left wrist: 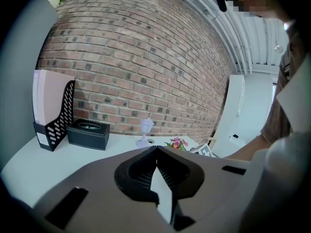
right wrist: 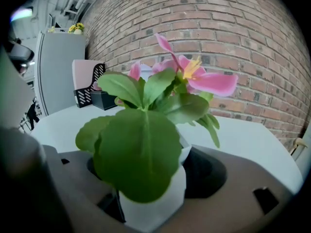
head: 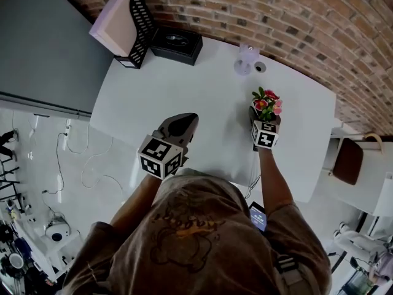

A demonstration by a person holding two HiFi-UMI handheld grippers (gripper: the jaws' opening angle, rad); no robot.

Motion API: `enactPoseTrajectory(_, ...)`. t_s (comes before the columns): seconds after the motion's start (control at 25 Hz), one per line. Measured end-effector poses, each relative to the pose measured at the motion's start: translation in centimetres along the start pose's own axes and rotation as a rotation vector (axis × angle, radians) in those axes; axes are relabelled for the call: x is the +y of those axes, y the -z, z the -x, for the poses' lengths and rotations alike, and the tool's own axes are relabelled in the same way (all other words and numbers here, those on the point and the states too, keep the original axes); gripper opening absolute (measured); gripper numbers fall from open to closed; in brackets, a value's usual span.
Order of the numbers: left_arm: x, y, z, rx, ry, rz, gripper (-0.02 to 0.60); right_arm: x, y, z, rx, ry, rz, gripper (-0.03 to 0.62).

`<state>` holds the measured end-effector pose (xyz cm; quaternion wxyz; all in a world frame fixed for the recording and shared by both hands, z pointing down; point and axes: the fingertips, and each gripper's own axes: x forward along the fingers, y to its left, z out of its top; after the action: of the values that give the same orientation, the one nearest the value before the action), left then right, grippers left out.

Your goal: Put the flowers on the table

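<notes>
Fingers of the right gripper are clamped on the white pot of the flowers, held over the right part of the table. Those of the left gripper are pressed together, empty. Placing is judged to be in hand: the pot is to be lowered upright, then released.

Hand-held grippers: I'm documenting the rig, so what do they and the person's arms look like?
The left hand-held gripper and right hand-held gripper are grey wedge-shaped shells with black ribbed pads. Each carries a cube of black-and-white square markers. The person wears a brown short-sleeved T-shirt; forearms bare.
</notes>
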<state>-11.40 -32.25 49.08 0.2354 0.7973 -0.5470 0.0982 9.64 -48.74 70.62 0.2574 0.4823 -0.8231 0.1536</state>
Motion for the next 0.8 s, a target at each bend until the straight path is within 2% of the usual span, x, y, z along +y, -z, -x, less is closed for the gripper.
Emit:
enactPoseTrajectory(0.28, 0.89, -0.01, 0.33, -0.029, -0.035, 0.014, 0.021, 0.09, 0.01, -0.38, -0.009, -0.008, -0.014, 0.364)
enactPoseTrajectory(0.48, 0.82, -0.32, 0.06, -0.025, -0.032, 0.021, 0.021, 0.18, 0.13, -0.5, -0.006, -0.03, -0.032, 0.354)
enactPoseTrajectory(0.8, 0.73, -0.39, -0.62, -0.033, -0.012, 0.045, 0.021, -0.03, -0.26, 0.45, -0.019, -0.047, -0.086, 0.39)
